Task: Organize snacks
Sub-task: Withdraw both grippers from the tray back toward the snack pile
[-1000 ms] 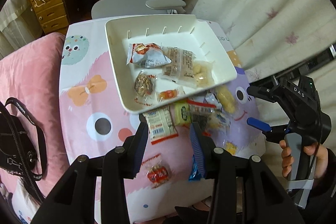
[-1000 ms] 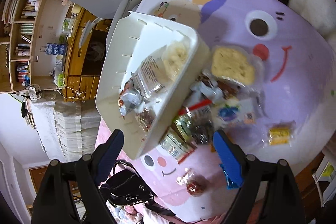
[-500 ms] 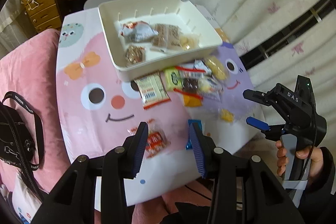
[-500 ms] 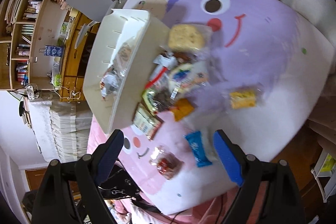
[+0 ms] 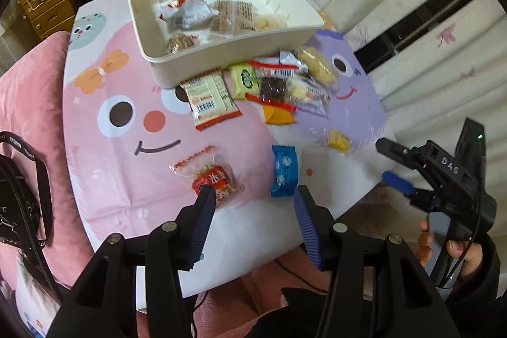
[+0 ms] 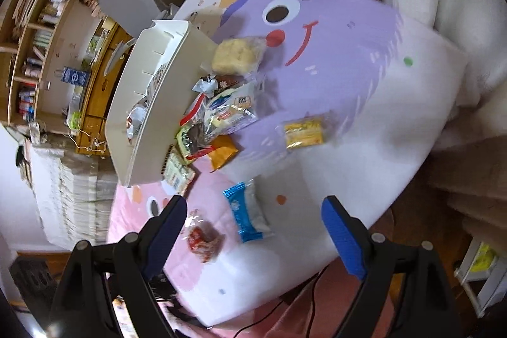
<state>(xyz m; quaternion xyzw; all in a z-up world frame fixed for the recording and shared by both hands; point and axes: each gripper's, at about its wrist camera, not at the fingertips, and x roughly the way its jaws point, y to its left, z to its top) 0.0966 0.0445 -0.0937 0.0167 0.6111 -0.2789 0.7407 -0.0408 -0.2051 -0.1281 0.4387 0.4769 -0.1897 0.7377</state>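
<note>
Both tools hover empty with fingers apart, the left tool (image 5: 252, 198) just short of the red snack packet (image 5: 212, 175) and blue packet (image 5: 284, 170), the right tool (image 6: 253, 211) likewise, probably readying pickups for the white bin (image 5: 158, 5) farther ahead on the desk (image 5: 104, 167).

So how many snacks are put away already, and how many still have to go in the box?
About five packets already lie in the white box. Nothing is in hand: the left gripper and the right gripper are both open and empty. Still out on the table: the red snack, the blue packet, the small yellow one and the pile beside the box. Less than halfway.
</note>
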